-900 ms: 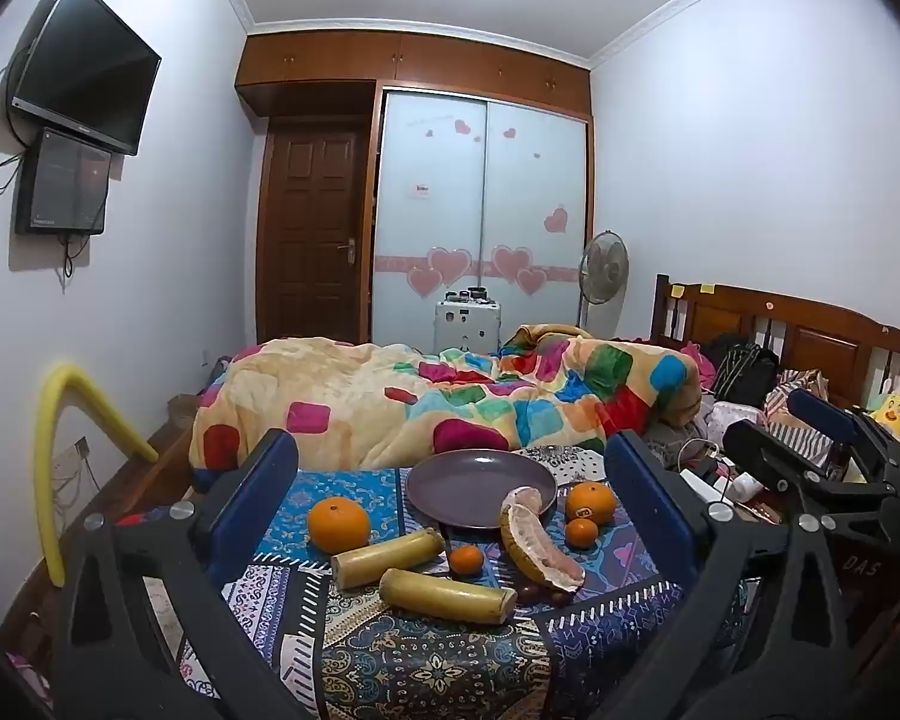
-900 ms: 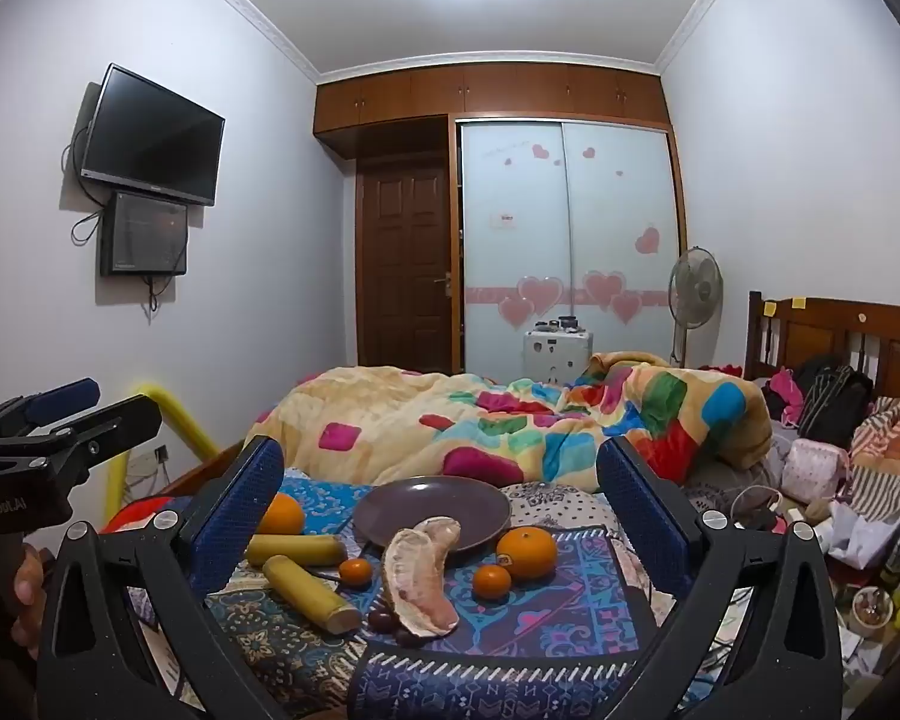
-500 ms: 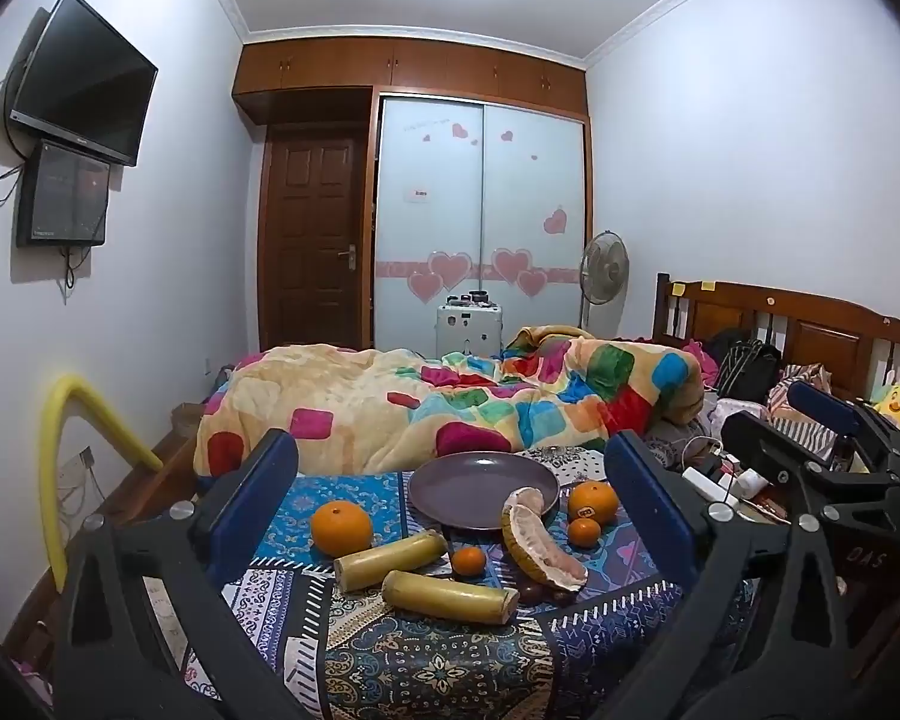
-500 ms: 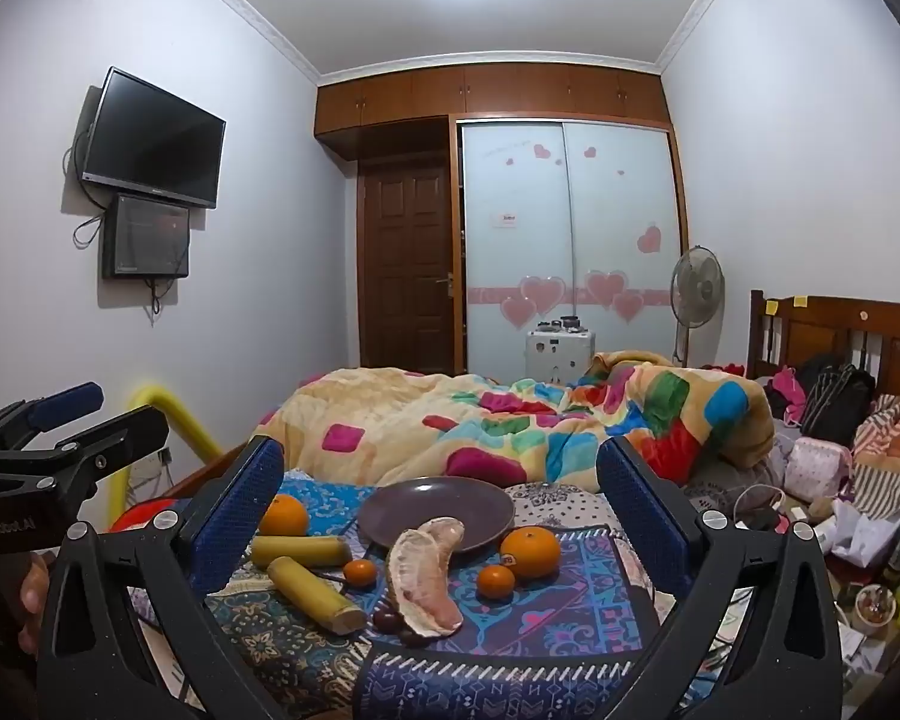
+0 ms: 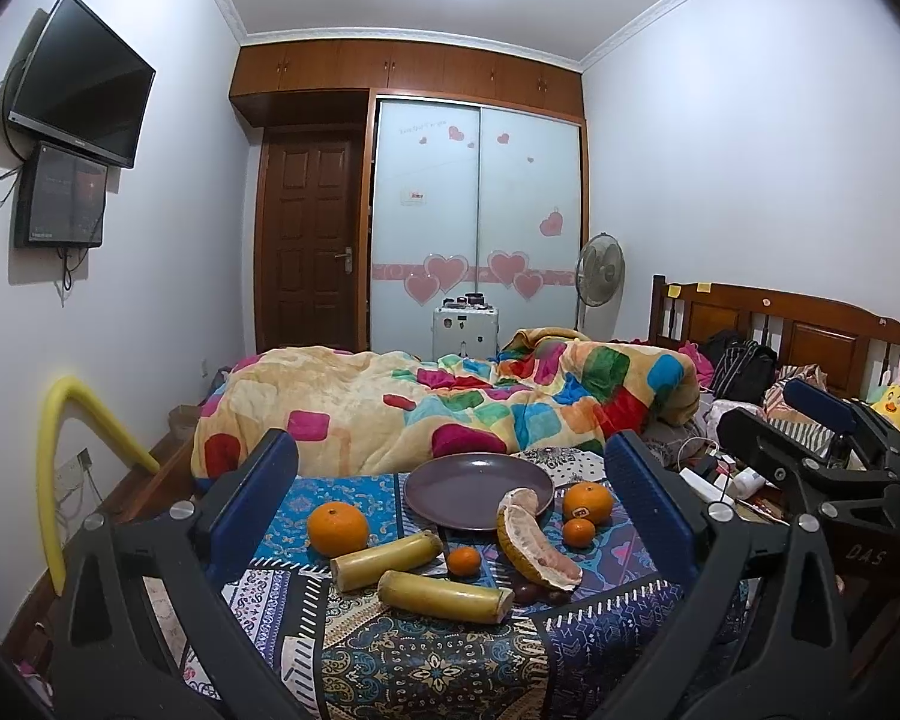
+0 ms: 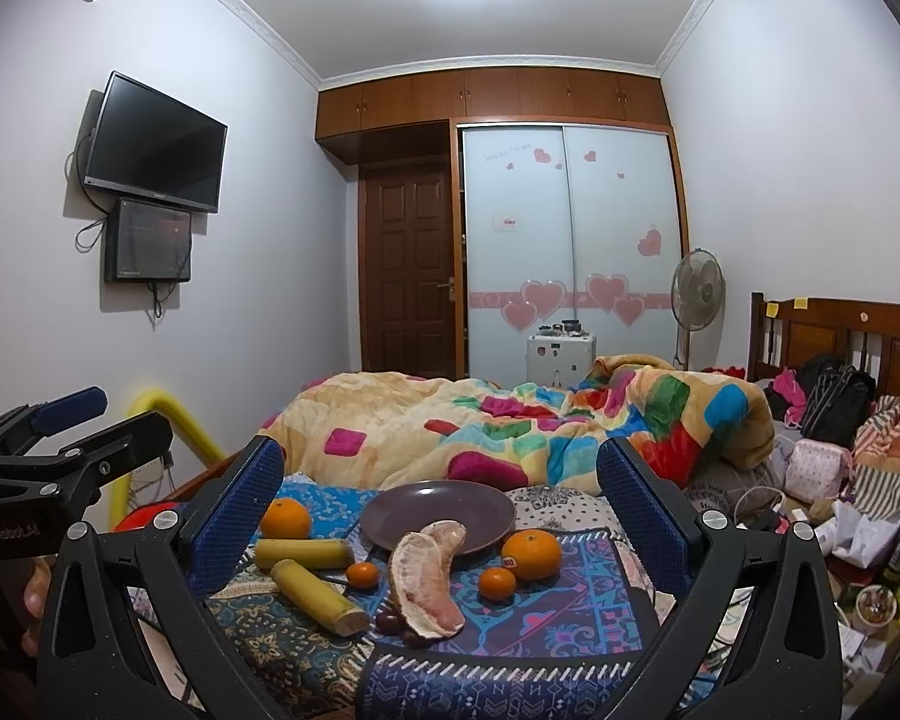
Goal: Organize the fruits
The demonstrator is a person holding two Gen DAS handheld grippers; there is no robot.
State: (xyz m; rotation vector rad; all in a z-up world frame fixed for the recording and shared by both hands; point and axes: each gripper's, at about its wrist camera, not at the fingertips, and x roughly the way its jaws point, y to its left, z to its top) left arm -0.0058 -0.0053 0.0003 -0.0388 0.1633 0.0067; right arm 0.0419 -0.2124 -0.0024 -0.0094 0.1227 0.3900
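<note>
Both sets of fingers spread wide, holding nothing: left gripper (image 5: 450, 480) and right gripper (image 6: 441, 483) hover short of the fruit, well apart from it. Fruit scattered on the patterned cloth (image 5: 450, 666), none on the purple plate (image 5: 450, 480) except the pomelo wedge (image 6: 429, 579), whose far tip leans over the near rim. Big orange (image 5: 337, 528) far left, two sugarcane pieces (image 5: 444, 595) near left, small mandarin (image 5: 464, 560) between them and the wedge, another orange (image 6: 531, 553) and mandarin (image 6: 497, 584) to the right, dark grapes (image 6: 390, 621) at the wedge's near end. Likely risks: round oranges rolling off the soft, uneven cloth if nudged; grapes crushed or lost beneath the wedge; soft pomelo flesh tearing under a hard pinch; cane rolling into the mandarin. Since the earlier frames, little changed: fruit unmoved, fingers equally wide, both views shifted only slightly, left one a touch closer and higher.
</note>
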